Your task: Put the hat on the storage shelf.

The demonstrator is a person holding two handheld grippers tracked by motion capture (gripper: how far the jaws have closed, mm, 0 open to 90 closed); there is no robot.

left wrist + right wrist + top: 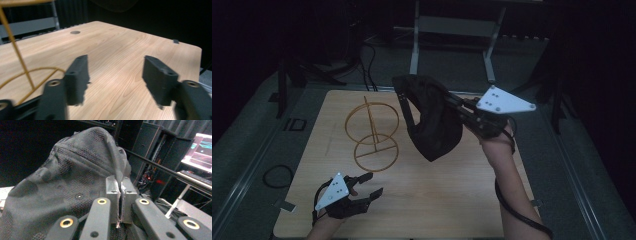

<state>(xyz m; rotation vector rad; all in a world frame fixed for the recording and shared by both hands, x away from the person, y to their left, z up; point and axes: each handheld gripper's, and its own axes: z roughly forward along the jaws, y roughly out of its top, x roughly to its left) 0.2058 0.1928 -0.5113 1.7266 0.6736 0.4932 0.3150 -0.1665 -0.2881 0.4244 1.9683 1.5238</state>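
While the right tongs (460, 107) hold a black cap (432, 120) aloft at centre frame of the high view, their jaws are pressed together on a fold of its fabric, as the right gripper view confirms (121, 202). Left tongs (364, 185) sit low at lower left of the frame, jaws spread with nothing between them; bare wood shows in the gap. Step in hand, by judgement: carrying the cap toward the yellow wire stand (373, 132), which stands on the surface (437, 200) left of centre. Next move likely calls for lowering the cap's opening over the stand's upper ring, perhaps with the left tongs steadying the frame. Cap: soft, perforated mesh weave, domed, sagging. Stand: thin rigid wire, two rings on an upright rod. Surface: pale wood grain, smooth
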